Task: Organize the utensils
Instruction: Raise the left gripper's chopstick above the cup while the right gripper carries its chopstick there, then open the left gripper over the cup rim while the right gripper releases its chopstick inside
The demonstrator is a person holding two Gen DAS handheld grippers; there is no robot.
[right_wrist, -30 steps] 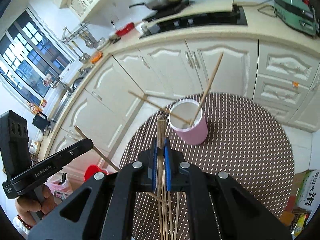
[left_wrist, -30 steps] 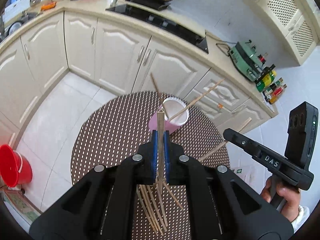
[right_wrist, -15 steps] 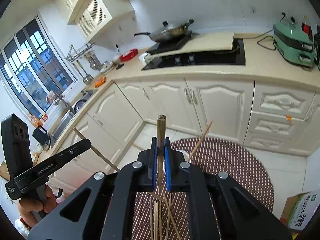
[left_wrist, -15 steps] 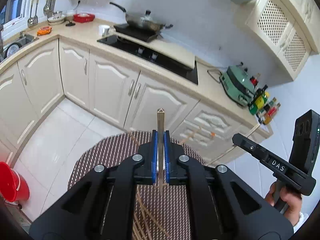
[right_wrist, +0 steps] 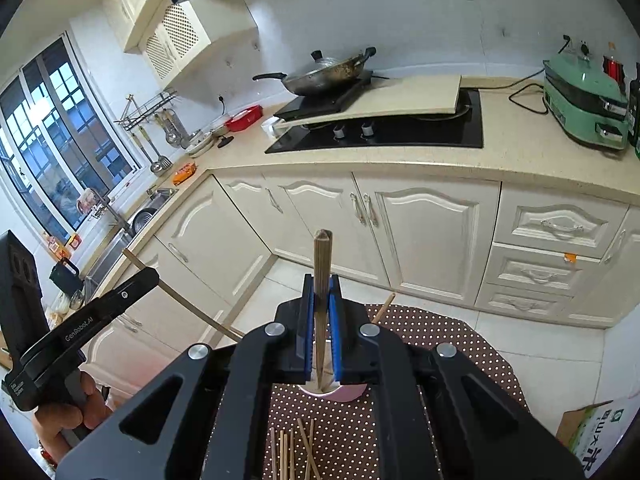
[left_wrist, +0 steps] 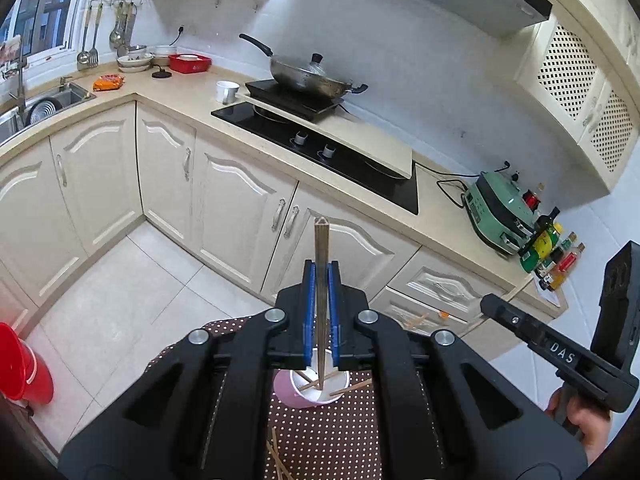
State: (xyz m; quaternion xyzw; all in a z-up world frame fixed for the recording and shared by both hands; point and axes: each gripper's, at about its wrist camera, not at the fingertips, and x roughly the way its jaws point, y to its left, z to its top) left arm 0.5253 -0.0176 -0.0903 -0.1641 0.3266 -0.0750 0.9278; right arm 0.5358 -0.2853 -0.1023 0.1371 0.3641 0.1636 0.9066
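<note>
My left gripper is shut on a wooden chopstick whose lower tip points down into the pink cup with a white inside. Other chopsticks lean inside the cup. My right gripper is shut on another chopstick, also held upright over the pink cup. Several loose chopsticks lie on the brown dotted round table in front of the cup. The left gripper with its chopstick also shows in the right wrist view.
Cream kitchen cabinets and a counter with a hob and wok stand behind the table. A red bucket sits on the floor at left. A cardboard box sits at right.
Both grippers have tilted upward from looking down at the table to facing the kitchen. Each chopstick's lower tip now hangs in the cup, which lies low behind the jaws.
</note>
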